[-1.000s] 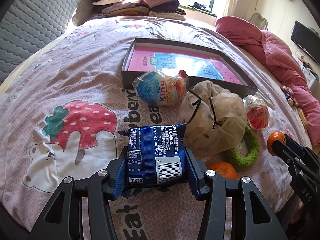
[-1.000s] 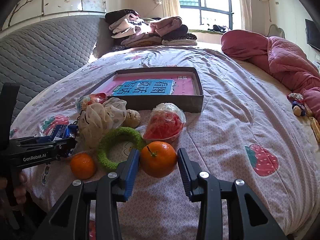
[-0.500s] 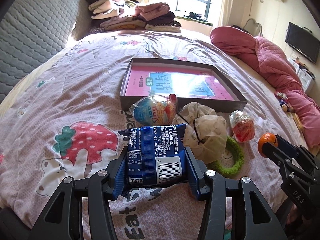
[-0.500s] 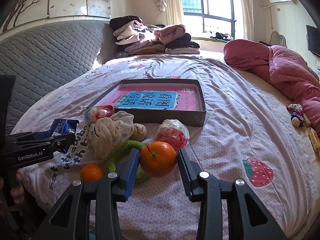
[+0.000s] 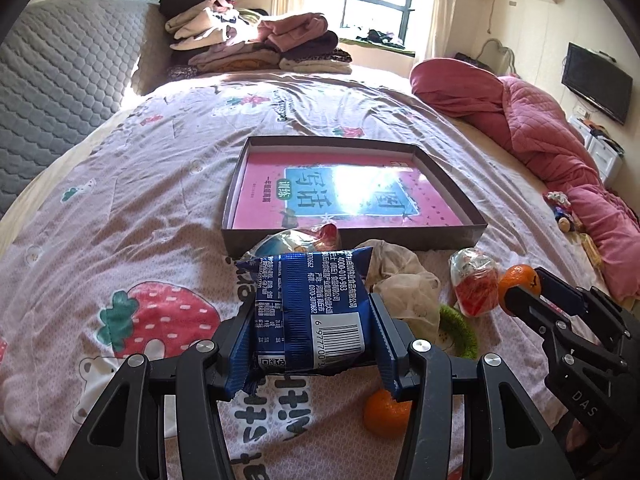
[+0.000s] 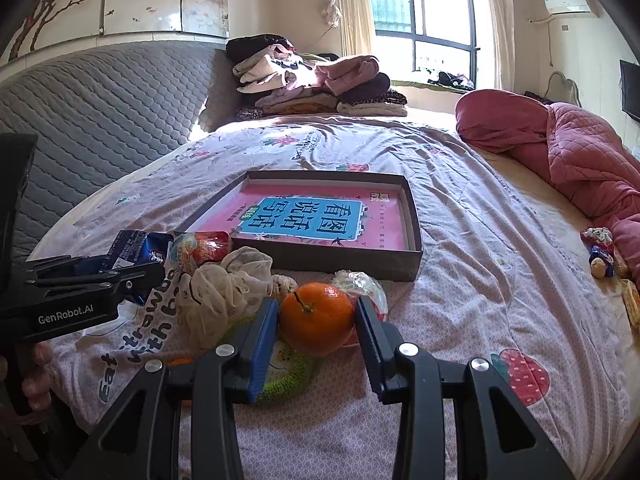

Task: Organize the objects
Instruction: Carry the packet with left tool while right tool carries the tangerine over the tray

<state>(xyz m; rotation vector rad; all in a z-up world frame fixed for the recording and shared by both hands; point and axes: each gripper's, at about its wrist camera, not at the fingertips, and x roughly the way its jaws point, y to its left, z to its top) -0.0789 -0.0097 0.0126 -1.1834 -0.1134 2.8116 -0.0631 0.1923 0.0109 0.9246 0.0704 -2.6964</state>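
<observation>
My left gripper (image 5: 310, 320) is shut on a blue snack packet (image 5: 310, 312), held above the bedsheet; the same left gripper (image 6: 132, 272) shows at the left of the right wrist view. My right gripper (image 6: 316, 324) is shut on an orange (image 6: 316, 318), lifted over the green ring (image 6: 288, 376). That right gripper (image 5: 524, 292) appears at the right of the left wrist view with the orange (image 5: 518, 280). Ahead lies a shallow dark box (image 5: 464, 236) lined with a pink and blue book (image 5: 340, 196). A second orange (image 5: 384, 410) rests on the sheet below my left fingers.
Between the grippers and the box lie a round snack bag (image 5: 296, 242), a crumpled beige cloth bag (image 5: 404, 284), a red wrapped snack (image 5: 474, 284) and a green ring (image 5: 460, 334). Folded clothes (image 5: 256, 40) are stacked at the bedhead. A pink quilt (image 5: 532, 128) lies right.
Both grippers have risen with their loads; the bed and the items on it look lower and farther. The second orange now shows under my left fingers.
</observation>
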